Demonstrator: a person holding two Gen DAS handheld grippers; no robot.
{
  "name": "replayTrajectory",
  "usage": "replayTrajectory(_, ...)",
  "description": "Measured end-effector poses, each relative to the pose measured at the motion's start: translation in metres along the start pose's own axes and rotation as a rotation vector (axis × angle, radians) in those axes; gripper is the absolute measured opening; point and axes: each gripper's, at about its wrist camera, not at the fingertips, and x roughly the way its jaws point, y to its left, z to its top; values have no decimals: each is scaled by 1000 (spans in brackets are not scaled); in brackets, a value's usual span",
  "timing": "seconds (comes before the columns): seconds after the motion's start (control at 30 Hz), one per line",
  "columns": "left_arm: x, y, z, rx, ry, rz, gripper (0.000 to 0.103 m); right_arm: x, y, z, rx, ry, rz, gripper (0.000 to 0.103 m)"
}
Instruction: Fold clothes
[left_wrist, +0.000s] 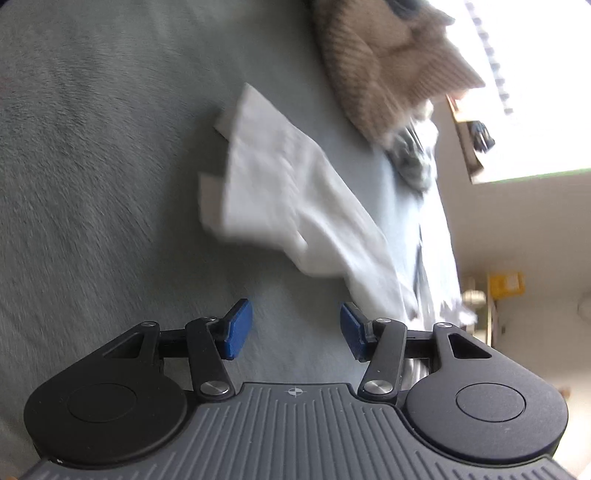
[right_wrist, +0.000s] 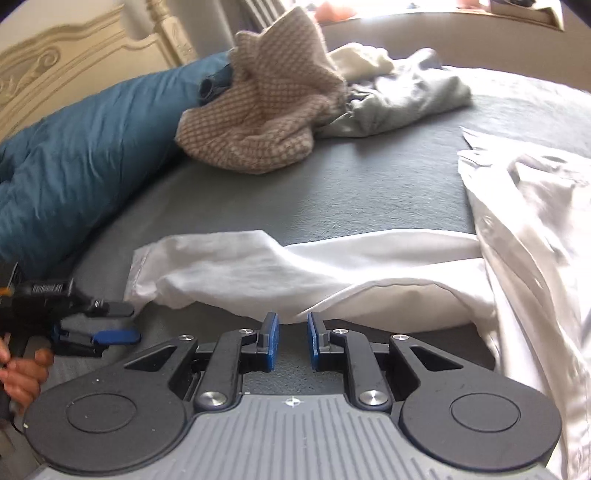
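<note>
The white shirt (right_wrist: 369, 269) lay on the grey bed (right_wrist: 369, 184), its sleeve stretched long across in front of the right tool (right_wrist: 293, 341), which stood nearer to it, just before the fold. The jaws of this tool were a little apart, with nothing between them. The left tool (left_wrist: 295, 328) stood wider apart and empty, beside the cuff end.

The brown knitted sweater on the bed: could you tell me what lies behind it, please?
Behind the brown knitted sweater lie a crumpled grey garment and a white one; a blue duvet is beside it. What it covers is hidden.
</note>
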Motion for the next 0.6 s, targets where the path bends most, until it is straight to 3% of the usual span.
replayTrajectory(0.07, 0, -5, -1, 38, -6, 31, 53, 0, 4, 0, -17, -8, 6, 19)
replayTrajectory(0.17, 0, 4, 5, -18, -62, 61, 55, 9, 16, -1, -91, -3, 17, 19)
replayTrajectory(0.27, -2, 22, 4, -140, -119, 8, 55, 16, 27, -3, -121, 9, 37, 19)
replayTrajectory(0.4, -2, 30, 1, -211, -178, -35, 57, 18, 28, -8, -105, 23, 21, 19)
replayTrajectory(0.6, 0, 36, 3, -326, -232, -44, 57, 3, 11, -12, -160, -15, -88, 19)
